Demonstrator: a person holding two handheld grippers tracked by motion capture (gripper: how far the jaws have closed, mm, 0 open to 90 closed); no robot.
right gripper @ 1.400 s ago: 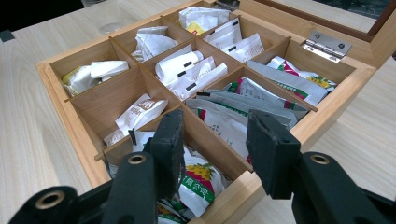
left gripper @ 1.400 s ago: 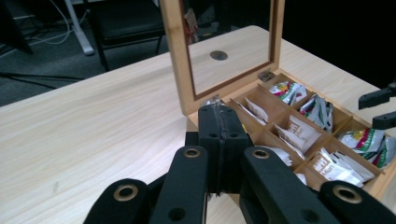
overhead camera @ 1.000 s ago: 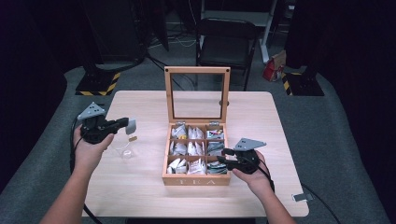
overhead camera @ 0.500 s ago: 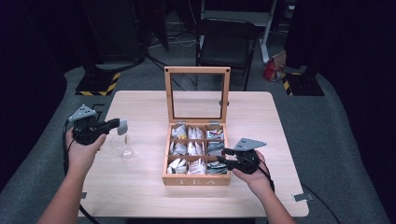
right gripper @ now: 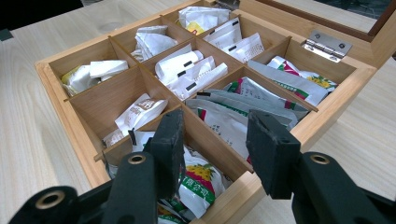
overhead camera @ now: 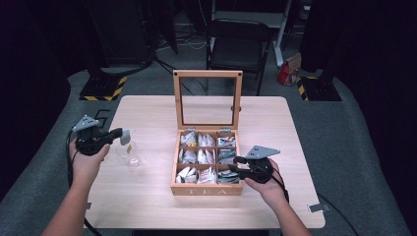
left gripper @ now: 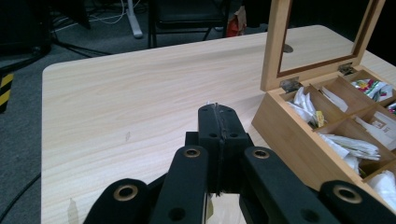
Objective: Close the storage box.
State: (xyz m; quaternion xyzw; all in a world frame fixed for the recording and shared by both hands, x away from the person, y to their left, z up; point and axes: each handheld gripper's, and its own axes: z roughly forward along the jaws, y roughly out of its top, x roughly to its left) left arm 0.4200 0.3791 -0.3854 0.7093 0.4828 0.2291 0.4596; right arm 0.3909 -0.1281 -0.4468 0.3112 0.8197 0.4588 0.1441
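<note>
Right gripper (overhead camera: 234, 172): fingers apart, empty, poised over the near right compartment of the tea box (overhead camera: 206, 191).
Glass (overhead camera: 129, 157): upright on the desk (overhead camera: 147, 206), left of the box, well apart.
Left gripper (overhead camera: 123, 136): fingers pressed together on a thin slip, judged the tea bag (overhead camera: 129, 148).
Key relation: bag hung directly below the left fingers, at the glass mouth; straight descent needed.
</note>
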